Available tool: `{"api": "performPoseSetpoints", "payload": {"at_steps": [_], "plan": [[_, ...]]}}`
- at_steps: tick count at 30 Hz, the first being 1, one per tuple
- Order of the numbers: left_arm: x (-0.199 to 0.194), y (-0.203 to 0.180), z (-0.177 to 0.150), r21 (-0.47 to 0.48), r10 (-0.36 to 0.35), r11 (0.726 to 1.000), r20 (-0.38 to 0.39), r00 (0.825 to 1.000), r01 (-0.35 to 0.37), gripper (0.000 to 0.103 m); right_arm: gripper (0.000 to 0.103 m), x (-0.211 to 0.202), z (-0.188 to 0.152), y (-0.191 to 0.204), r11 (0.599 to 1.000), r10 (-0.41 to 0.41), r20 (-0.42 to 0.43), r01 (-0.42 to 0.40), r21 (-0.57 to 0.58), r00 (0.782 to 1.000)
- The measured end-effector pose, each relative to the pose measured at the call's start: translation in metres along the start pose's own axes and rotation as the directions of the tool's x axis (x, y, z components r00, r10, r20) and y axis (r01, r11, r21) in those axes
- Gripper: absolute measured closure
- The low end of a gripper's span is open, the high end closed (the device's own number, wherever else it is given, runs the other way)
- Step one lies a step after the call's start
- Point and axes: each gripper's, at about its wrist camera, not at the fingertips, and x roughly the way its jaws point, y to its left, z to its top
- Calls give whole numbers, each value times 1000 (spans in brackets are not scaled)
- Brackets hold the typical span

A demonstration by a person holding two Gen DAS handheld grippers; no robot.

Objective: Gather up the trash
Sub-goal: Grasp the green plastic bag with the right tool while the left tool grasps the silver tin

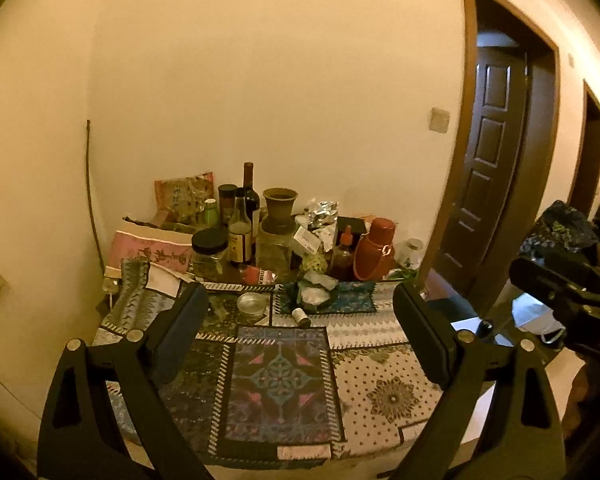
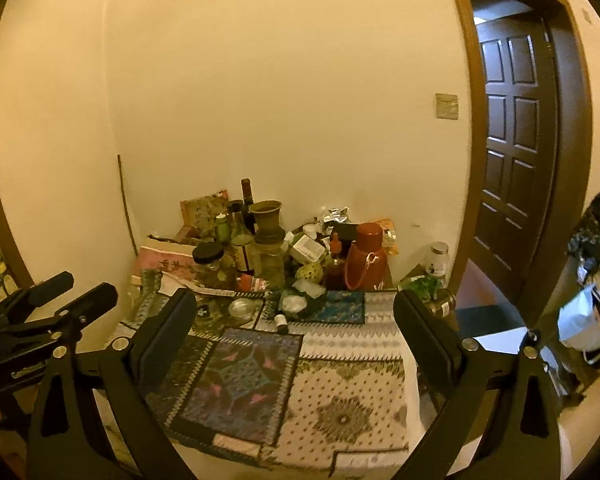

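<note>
Tongs wide over the cluttered worktop

We hold our left tongs (image 1: pixel 300 312) spread wide and empty above the patchwork cloth (image 1: pixel 284 380) on the worktop. Our right tongs (image 2: pixel 294 320) gape just as wide, gripping nothing. Trash lies beyond both, against the wall: crinkled silver foil (image 1: pixel 320 210), a small vial (image 1: pixel 301 317) on its side, among glass bottles and a red flask (image 1: pixel 374 250).

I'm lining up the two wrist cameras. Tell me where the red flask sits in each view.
Left wrist: the red flask stands right of centre, at the back of the table.
Right wrist: the red flask stands right of centre, behind the blue mat.
Shared landmark: the brown vase, left of the flask.
</note>
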Motion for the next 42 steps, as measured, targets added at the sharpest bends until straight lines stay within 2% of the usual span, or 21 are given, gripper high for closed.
{"api": "performPoseSetpoints", "payload": {"at_steps": [6, 13, 18, 23, 26, 28, 30, 35, 38, 40, 42], "plan": [[56, -8, -1, 40, 44, 998, -85, 995, -41, 9, 5, 48, 4, -20, 1000, 2, -72, -1, 1, 997], [137, 18, 2, 31, 20, 999, -189, 982, -14, 9, 5, 115, 1, -32, 998, -28, -178, 38, 54, 984], [202, 57, 2, 33, -20, 999, -260, 965, 30, 9, 5, 173, -6, -34, 989, -62, -270, 96, 114, 961], [280, 103, -11, 39, -4, 999, -352, 936, 19, 10, 5, 240, -22, -34, 975, -68, -382, 142, 168, 922], [323, 122, -27, 22, -18, 999, -420, 907, 30, 22, 5, 285, -33, -38, 965, -33, -434, 141, 220, 900], [352, 132, -40, 0, -37, 999, -475, 879, 42, 29, 5, 318, -42, -44, 952, -5, -469, 147, 267, 883], [378, 141, -53, -24, -54, 999, -508, 859, 48, 39, 5, 345, -51, -49, 938, 26, -495, 151, 313, 868], [429, 155, -79, -73, -98, 995, -563, 821, 68, 52, 7, 400, -69, -59, 908, 47, -538, 188, 373, 841], [449, 161, -89, -111, -121, 991, -587, 800, 68, 65, 13, 423, -79, -63, 892, 75, -555, 193, 408, 829], [459, 164, -94, -127, -126, 990, -594, 794, 62, 70, 23, 435, -87, -66, 878, 102, -569, 194, 437, 816], [466, 164, -98, -133, -135, 989, -600, 789, 68, 81, 31, 443, -94, -67, 867, 122, -578, 197, 458, 807]]}}
